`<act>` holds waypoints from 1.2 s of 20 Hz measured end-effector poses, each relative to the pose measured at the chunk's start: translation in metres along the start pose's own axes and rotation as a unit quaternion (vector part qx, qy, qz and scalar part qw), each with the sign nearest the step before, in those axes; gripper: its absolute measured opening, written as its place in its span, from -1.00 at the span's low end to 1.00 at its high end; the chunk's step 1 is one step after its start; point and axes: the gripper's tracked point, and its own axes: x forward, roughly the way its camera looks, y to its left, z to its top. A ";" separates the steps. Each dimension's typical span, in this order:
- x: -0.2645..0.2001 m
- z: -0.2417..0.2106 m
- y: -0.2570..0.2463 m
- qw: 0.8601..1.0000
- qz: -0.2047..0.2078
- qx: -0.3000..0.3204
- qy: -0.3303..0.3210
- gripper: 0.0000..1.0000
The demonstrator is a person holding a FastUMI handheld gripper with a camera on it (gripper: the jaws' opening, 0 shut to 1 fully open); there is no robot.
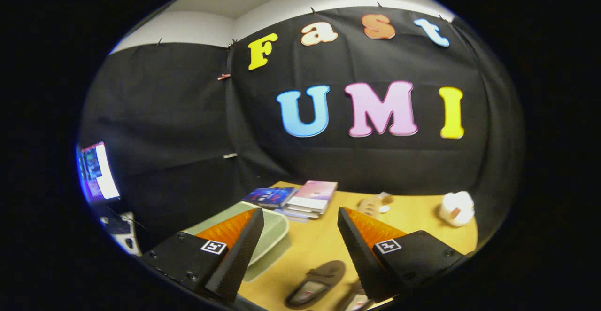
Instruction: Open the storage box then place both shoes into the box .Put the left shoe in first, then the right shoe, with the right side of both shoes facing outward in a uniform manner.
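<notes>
The gripper (300, 236) hangs above the wooden table (319, 240), its fingers spread wide and holding nothing. Nearest, one dark shoe (315, 283) lies on the table between them, and the second shoe (355, 300) sits just right of it, partly hidden by the right finger. Further off to the left is the pale green storage box (270, 236), with its lid seemingly closed. Beyond lie stacked books (307, 198) and, far right, a white object (456, 208). By the look of it, nothing is done yet: box to open, both shoes to load.
</notes>
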 end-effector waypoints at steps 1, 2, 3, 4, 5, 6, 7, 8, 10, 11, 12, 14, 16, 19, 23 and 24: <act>0.010 -0.011 0.006 0.999 0.033 0.031 0.016 0.98; 0.019 -0.023 0.014 0.995 0.066 0.065 0.036 0.97; 0.026 -0.035 0.021 0.988 0.098 0.100 0.060 0.97; 0.032 -0.048 0.027 0.980 0.125 0.134 0.081 0.97; 0.035 -0.061 0.032 0.968 0.151 0.171 0.102 0.96; 0.039 -0.072 0.038 0.954 0.174 0.209 0.123 0.95; 0.044 -0.082 0.042 0.938 0.192 0.250 0.144 0.95; 0.052 -0.096 0.041 0.921 0.204 0.287 0.164 0.95; 0.070 -0.122 0.038 0.892 0.215 0.346 0.198 0.95; 0.074 -0.136 0.039 0.878 0.217 0.370 0.214 0.95; 0.079 -0.147 0.040 0.864 0.222 0.392 0.225 0.95; 0.087 -0.164 0.041 0.842 0.228 0.426 0.243 0.95; 0.098 -0.179 0.044 0.827 0.228 0.444 0.259 0.95; 0.110 -0.190 0.049 0.809 0.229 0.470 0.268 0.95; 0.116 -0.199 0.059 0.791 0.239 0.490 0.278 0.92; 0.116 -0.202 0.064 0.787 0.242 0.494 0.280 0.92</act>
